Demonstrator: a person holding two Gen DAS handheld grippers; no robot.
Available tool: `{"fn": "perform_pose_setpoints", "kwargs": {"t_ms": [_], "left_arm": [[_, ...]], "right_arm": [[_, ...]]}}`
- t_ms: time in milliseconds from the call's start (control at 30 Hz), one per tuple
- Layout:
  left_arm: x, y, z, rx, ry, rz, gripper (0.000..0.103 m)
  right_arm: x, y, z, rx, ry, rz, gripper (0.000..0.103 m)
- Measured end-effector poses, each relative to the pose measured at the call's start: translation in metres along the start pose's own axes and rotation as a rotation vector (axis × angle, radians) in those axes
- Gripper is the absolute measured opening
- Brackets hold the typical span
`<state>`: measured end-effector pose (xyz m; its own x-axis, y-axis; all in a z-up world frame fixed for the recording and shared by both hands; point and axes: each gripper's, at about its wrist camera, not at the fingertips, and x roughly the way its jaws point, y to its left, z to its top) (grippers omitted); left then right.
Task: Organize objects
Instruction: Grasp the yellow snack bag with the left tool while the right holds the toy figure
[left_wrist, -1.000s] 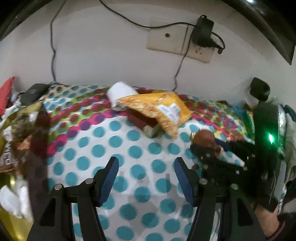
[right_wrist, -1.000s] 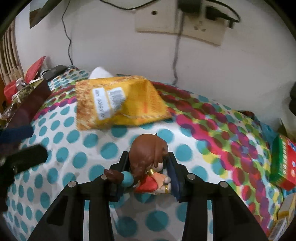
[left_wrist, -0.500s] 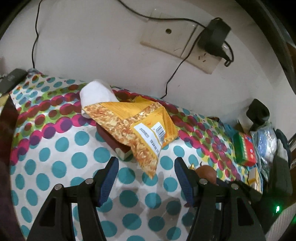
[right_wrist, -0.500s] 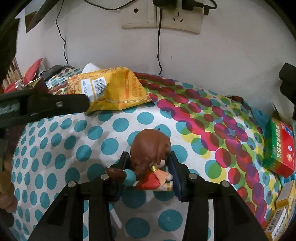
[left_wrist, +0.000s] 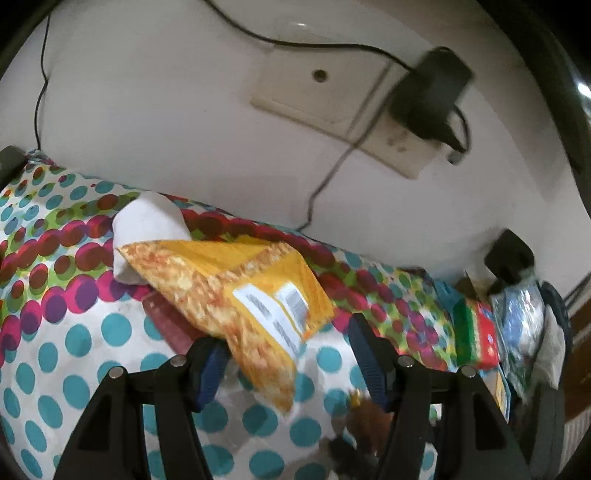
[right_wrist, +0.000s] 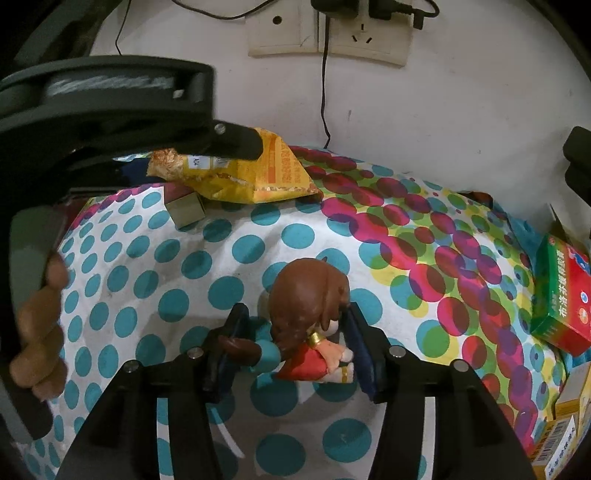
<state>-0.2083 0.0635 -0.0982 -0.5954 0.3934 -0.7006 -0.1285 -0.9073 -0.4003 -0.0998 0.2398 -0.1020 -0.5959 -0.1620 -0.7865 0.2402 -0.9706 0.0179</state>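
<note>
now the right gripper is loosening, its jaws having just been opening around the brown-haired doll sitting on the dotted cloth, bare cloth ahead. the left gripper is gaping wide around the yellow snack bag corner.

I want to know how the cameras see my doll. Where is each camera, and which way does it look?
Left wrist: sits on the left gripper, looking down at the yellow snack bag; its own fingers show.
Right wrist: sits on the right gripper, looking down at the doll; a hand shows at left.
Both share the snack bag, the dotted cloth and the wall socket.
</note>
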Motion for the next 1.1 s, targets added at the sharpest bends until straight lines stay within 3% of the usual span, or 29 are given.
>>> {"fn": "perform_pose_setpoints", "kwargs": {"t_ms": [133,267,333,433,500,667,1100], "left_arm": [[0.006,0.005,0.01,-0.016,-0.029,0.073,0.064],[0.007,-0.002,0.01,0.069,-0.057,0.121,0.063],[0.006,-0.004,0.008,0.094,-0.068,0.134,0.05],[0.005,-0.004,0.006,0.104,-0.084,0.122,0.048],[0.004,-0.007,0.006,0.119,-0.09,0.128,0.047],[0.001,-0.012,0.005,0.152,-0.106,0.144,0.046],[-0.023,-0.026,-0.004,0.244,-0.129,0.17,0.039]], "right_arm": [[-0.002,0.0,0.0,-0.003,0.002,0.005,0.054],[0.0,0.017,0.004,-0.007,0.004,0.01,0.059],[-0.003,0.018,0.003,-0.002,0.003,0.014,0.059],[-0.006,0.02,0.003,0.002,0.002,0.015,0.059],[-0.007,0.021,0.003,0.002,0.002,0.012,0.057],[-0.012,0.015,0.002,0.056,-0.012,0.018,0.039],[-0.022,0.043,0.001,0.05,-0.011,0.004,0.038]]}}
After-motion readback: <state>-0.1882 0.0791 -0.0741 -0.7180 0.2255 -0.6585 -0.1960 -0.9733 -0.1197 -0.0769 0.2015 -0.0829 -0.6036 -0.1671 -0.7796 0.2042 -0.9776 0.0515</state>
